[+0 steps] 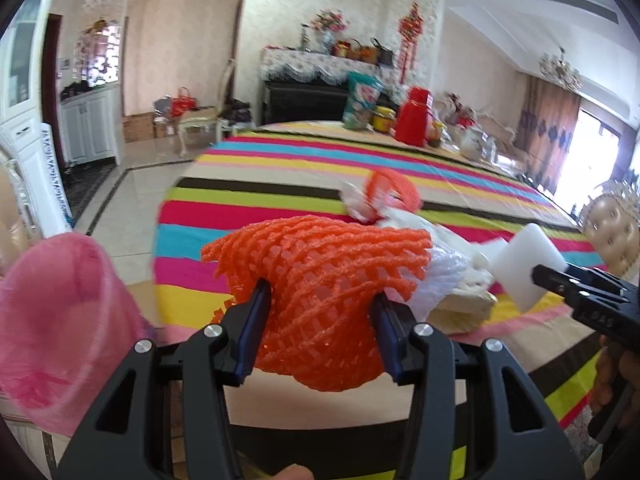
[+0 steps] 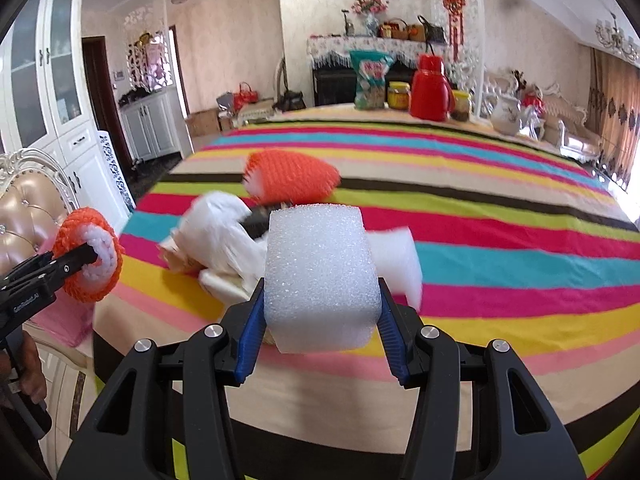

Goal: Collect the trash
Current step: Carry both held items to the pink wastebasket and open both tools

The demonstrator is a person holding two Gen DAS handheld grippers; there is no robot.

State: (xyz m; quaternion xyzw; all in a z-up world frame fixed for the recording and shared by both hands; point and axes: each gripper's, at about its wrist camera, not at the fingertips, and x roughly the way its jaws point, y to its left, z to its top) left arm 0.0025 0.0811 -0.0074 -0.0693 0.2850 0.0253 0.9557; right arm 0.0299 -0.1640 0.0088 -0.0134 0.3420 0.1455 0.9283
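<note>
Hand-held gripper [image 2: 320,312] beside white wrappers [image 2: 224,236].

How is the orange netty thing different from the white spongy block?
The orange foam net is bright orange, full of holes and crumpled; the white foam block is plain white, solid and boxy. The net sits in the left gripper, the block in the right gripper. Both are squeezed between jaws above the striped tablecloth.
</note>
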